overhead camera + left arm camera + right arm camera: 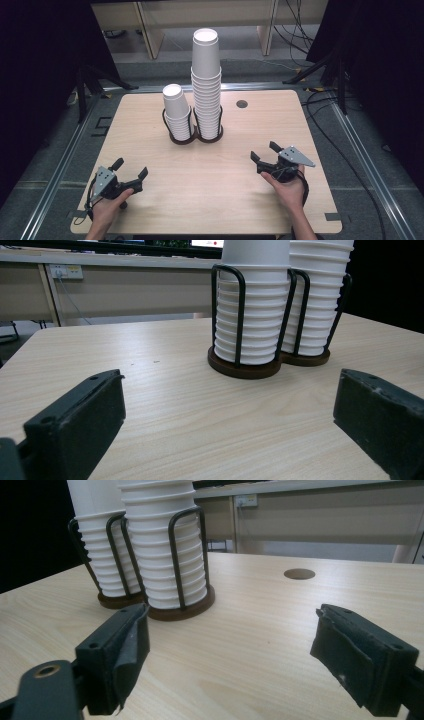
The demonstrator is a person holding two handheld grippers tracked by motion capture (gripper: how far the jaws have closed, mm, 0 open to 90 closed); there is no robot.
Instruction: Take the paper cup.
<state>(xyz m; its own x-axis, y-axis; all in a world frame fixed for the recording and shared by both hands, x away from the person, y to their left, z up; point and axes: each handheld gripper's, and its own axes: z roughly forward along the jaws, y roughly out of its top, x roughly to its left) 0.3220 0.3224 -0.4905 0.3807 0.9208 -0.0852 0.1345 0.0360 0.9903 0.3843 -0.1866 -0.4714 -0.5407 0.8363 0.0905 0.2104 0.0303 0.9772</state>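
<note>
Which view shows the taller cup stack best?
The high view: the taller cup stack shows whole, top rim to holder base. The left gripper view and right gripper view cut off its top.

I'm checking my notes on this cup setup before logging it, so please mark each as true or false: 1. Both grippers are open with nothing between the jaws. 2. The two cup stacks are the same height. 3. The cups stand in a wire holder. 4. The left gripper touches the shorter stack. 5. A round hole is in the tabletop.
1. True: the left gripper and right gripper stand open and empty.
2. False: the taller stack rises well above the shorter stack.
3. True: a dark wire holder rings both.
4. False: it rests near the table's front edge, apart from the cups.
5. True: the hole lies right of the stacks.
</note>
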